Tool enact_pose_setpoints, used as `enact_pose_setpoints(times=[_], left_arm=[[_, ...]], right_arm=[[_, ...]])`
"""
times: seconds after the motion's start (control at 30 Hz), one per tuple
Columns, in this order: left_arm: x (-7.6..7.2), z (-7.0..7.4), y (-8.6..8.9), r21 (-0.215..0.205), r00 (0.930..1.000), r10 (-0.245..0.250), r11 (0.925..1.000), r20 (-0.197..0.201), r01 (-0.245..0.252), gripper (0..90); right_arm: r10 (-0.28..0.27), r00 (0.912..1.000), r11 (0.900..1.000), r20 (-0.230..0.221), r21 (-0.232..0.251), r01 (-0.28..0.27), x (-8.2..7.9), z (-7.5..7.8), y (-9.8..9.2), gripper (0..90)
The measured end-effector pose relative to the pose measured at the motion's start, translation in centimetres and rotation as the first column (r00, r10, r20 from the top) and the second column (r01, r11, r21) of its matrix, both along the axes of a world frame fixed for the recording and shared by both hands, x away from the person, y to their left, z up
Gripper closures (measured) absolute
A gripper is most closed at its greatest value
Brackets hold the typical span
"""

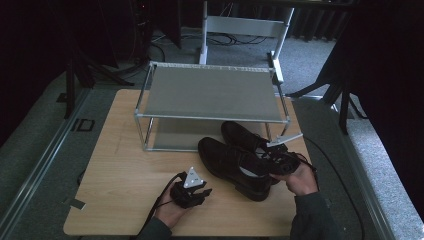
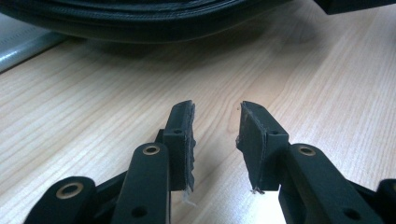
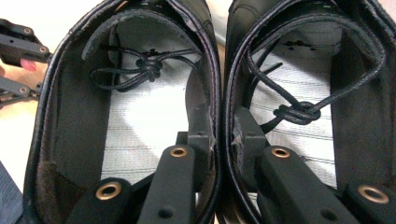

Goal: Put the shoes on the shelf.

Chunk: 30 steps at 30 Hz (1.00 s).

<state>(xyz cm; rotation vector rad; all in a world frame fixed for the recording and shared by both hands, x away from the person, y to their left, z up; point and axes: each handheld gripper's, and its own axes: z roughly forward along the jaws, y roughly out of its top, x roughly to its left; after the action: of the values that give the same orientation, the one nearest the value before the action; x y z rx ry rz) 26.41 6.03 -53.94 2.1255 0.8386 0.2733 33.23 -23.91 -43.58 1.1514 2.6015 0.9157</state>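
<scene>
Two black lace-up shoes stand side by side on the wooden table: the nearer shoe [image 1: 230, 162] and the farther shoe [image 1: 242, 135], toes pointing left. My right gripper [image 1: 272, 159] is at their heel ends. In the right gripper view it [image 3: 222, 123] is shut on the two touching inner walls, one finger inside the left-hand shoe [image 3: 70, 116] and one inside the right-hand shoe [image 3: 355, 116]. My left gripper [image 1: 202, 192] rests low over the table in front of the nearer shoe. Its jaws [image 2: 217, 116] stand open with only bare wood between them, and a shoe sole [image 2: 140, 18] lies just beyond.
A two-tier metal shoe rack [image 1: 210, 92] with grey shelves stands at the back of the table [image 1: 125, 165], right behind the shoes. Bare wood stretches to the left of the shoes and the left gripper. Cables trail from both grippers toward the near edge.
</scene>
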Motion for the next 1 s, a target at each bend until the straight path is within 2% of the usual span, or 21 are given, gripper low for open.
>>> enact_pose_setpoints(times=[0.4,0.57,0.83,1.0], left_arm=[[0.7,0.4,0.3,-0.015,0.9996,0.028,0.9995,-0.007,-0.028,64.4],[1.0,0.6,0.3,-0.029,0.9994,0.026,0.9992,-0.025,-0.027,64.4],[1.2,0.9,-0.1,-0.027,0.9994,0.029,0.9992,-0.017,-0.03,64.4],[1.4,1.2,-0.2,-0.047,0.9989,0.044,0.9979,-0.018,-0.045,63.8]], right_arm=[[-0.039,0.9992,0.999,0.01,0.007,0.039,1.5,0.1,1.7,80.4],[-0.051,0.9985,0.999,0.022,0.005,0.051,2.1,-0.1,2.6,80.4],[-0.066,0.9975,0.998,0.025,0.016,0.065,2.8,-0.3,3.8,80.3],[-0.098,0.9949,0.995,0.027,0.028,0.097,3.1,-0.4,4.3,80.3]])
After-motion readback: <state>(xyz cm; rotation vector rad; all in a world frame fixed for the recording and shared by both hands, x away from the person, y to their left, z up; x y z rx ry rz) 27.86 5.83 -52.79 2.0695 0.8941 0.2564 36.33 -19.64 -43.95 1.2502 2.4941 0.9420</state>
